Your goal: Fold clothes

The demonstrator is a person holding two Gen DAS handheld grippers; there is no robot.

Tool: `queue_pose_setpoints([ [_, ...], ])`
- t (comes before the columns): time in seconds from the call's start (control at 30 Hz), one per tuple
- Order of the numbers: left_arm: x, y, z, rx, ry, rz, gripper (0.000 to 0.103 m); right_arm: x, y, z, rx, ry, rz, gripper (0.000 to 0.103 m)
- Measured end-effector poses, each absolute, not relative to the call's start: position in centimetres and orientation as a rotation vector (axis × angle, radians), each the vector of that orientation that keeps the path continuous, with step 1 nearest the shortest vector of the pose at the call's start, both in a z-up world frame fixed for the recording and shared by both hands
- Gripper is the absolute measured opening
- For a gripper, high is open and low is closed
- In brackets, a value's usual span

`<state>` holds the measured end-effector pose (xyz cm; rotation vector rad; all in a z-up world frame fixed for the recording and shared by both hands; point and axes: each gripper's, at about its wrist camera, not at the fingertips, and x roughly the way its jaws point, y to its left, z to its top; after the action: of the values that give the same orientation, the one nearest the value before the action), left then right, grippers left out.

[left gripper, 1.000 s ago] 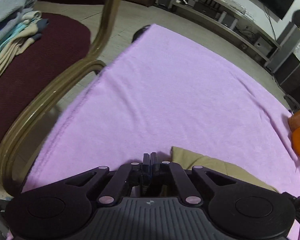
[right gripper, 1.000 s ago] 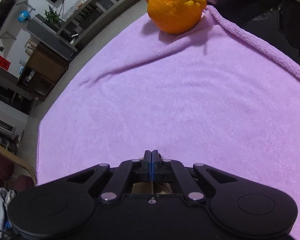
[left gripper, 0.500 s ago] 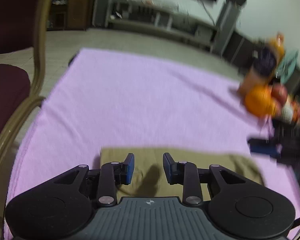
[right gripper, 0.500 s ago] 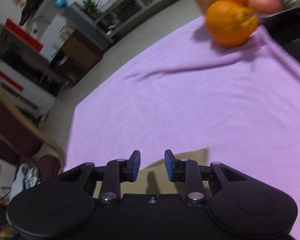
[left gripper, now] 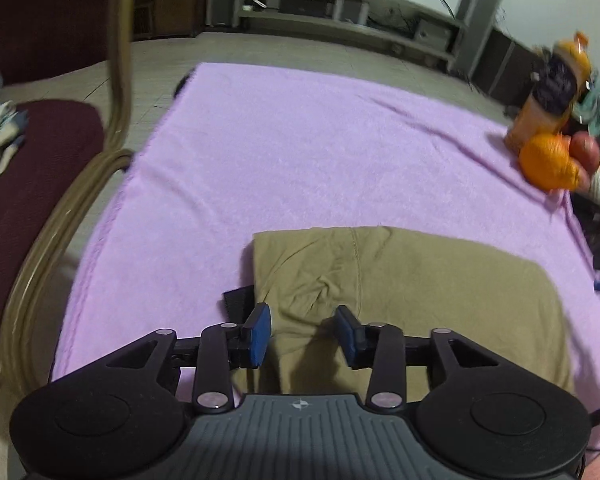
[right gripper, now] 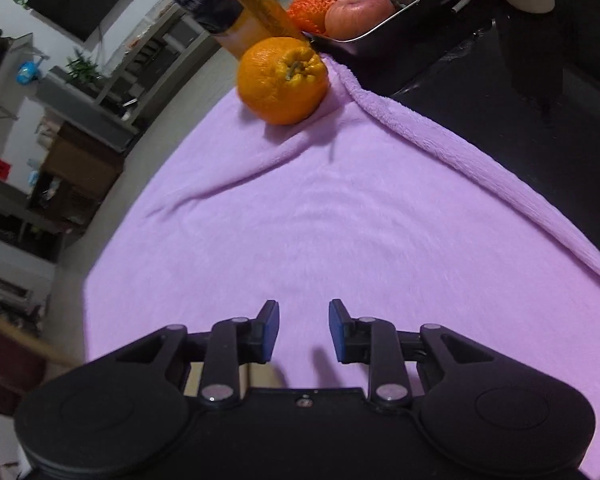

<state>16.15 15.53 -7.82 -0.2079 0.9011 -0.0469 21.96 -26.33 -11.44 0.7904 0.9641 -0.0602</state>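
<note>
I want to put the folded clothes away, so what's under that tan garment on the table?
The tan garment lies on a purple blanket, which shows all around it. A black strip sticks out at its left edge. Anything else beneath is covered.

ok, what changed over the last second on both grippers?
Both let go: the left gripper and right gripper were shut a second ago and now stand open, the right still opening, nothing between the fingers. Both pulled back, so the folded khaki garment now shows in full. The purple blanket and orange stayed put.
</note>
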Motion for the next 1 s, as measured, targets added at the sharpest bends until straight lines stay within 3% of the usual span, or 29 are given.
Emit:
queue_pose_setpoints([
  [0.13,12.2,18.0,-7.5,-0.445,0.878,-0.040,0.049,17.3,-24.9,-8.4,0.736,0.954,0.096,0.053],
  [0.23,10.8,18.3,-8.0,-0.524,0.892,-0.063,0.054,14.9,-23.0,-9.1,0.696,0.953,0.198,0.054],
  [0.3,11.0,17.5,-8.1,-0.458,0.899,-0.054,0.053,14.0,-21.1,-10.5,0.655,0.965,0.231,0.049],
  [0.47,11.2,14.7,-8.6,-0.304,0.887,-0.081,0.030,13.6,-16.9,-13.6,0.522,0.979,0.236,0.038],
  [0.5,11.2,14.0,-8.7,-0.247,0.883,-0.077,0.010,13.8,-16.3,-14.0,0.489,0.981,0.226,0.031],
  [0.53,11.1,13.3,-8.9,-0.190,0.879,-0.072,0.000,14.0,-15.9,-14.2,0.470,0.980,0.209,0.026],
  [0.57,11.0,12.6,-9.0,-0.133,0.874,-0.067,0.000,14.0,-15.7,-14.4,0.454,0.974,0.195,0.015],
  [0.6,11.0,12.0,-9.1,-0.077,0.868,-0.062,0.000,13.5,-15.6,-14.0,0.451,0.948,0.190,0.010],
  [0.73,10.0,12.3,-9.3,-0.051,0.892,-0.031,0.002,11.0,-15.1,-11.5,0.330,0.844,0.236,0.008],
  [0.83,10.2,11.4,-10.7,0.019,0.942,-0.004,0.004,10.9,-15.1,-13.6,0.303,0.922,0.234,0.008],
  [0.93,9.6,11.0,-10.5,0.074,0.922,0.020,0.016,10.6,-15.9,-14.1,0.320,0.935,0.232,0.014],
  [1.0,9.0,12.0,-10.0,0.020,0.912,0.038,0.028,10.3,-16.5,-14.4,0.331,0.940,0.228,0.034],
])
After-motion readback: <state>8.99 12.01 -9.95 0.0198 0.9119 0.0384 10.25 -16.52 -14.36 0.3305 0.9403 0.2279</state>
